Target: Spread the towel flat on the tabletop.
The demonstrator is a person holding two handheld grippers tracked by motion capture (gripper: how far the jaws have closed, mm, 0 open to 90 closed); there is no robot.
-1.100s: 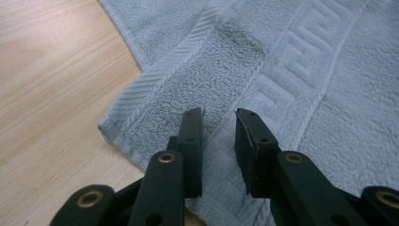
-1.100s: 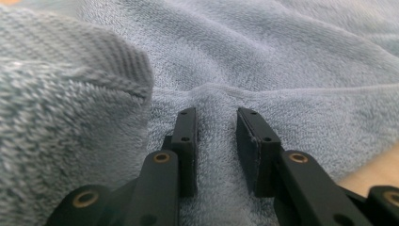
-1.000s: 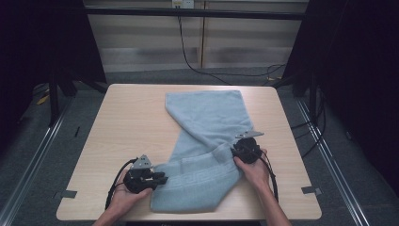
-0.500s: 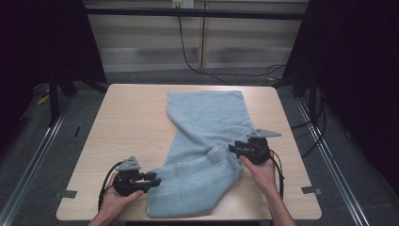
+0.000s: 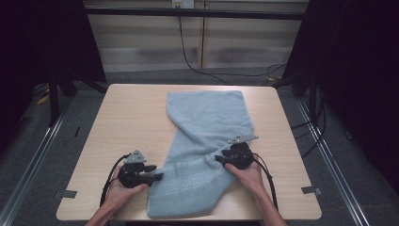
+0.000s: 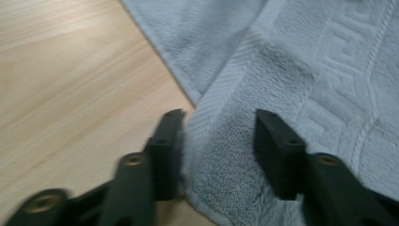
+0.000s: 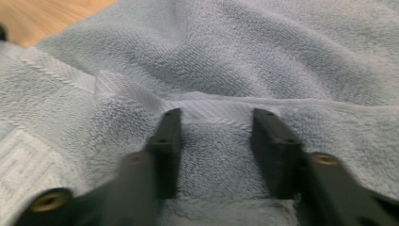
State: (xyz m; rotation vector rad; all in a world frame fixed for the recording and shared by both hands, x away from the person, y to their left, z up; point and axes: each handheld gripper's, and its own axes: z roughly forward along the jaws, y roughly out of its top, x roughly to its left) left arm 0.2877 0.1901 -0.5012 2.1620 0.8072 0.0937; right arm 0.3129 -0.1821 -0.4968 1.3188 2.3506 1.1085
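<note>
Towel (image 5: 207, 141): left gripper (image 6: 219, 136) has just spread, astride its near-left hem (unpinched); right gripper (image 7: 216, 136), narrowing, straddles the fold — regrasp pending.

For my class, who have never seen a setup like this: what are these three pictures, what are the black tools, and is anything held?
A person holds a black two-jaw tool in each hand. The high view looks down on a light wooden table where a pale blue terry towel lies, partly folded. The other two pictures come from cameras riding on the tools. The left hand-held gripper has its jaws apart astride the towel's edge. The right hand-held gripper has its jaws apart over a fold. Both jaw pairs have just been moving; neither is pinching the cloth.
</note>
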